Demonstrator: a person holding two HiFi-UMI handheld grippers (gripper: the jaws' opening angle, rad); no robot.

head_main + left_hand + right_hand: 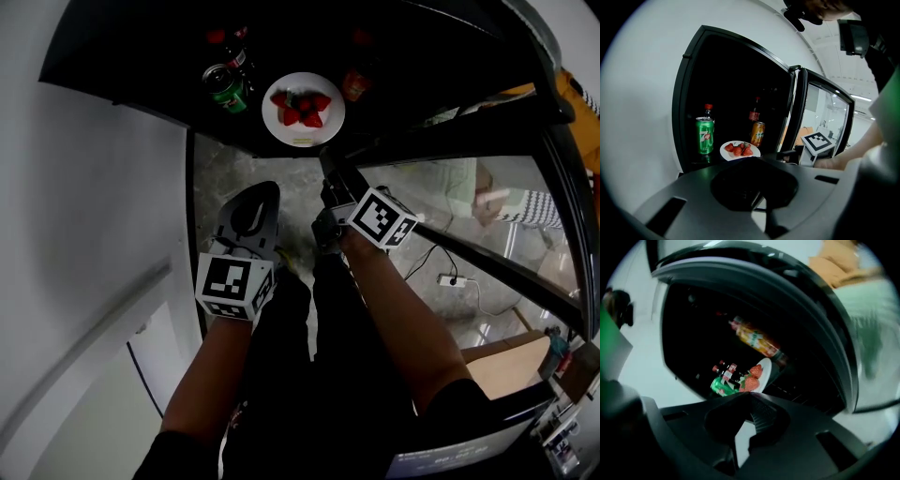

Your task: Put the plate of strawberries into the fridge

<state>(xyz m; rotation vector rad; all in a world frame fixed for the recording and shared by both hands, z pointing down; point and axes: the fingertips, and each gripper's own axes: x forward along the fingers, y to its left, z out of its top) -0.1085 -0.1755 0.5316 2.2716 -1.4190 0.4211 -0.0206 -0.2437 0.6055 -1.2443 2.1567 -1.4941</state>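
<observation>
Both pinched together empty, left claw [260,193], right claw [330,167], round white plate [302,137], red strawberries [304,108], black fridge [131,47]

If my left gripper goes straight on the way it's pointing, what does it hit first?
Most likely the plate of strawberries inside the open fridge, which sits just past the left gripper tips. Depth is hard to judge.

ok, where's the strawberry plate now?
Head view, top centre: the plate sits inside the fridge, between the green can and the orange can.
</observation>
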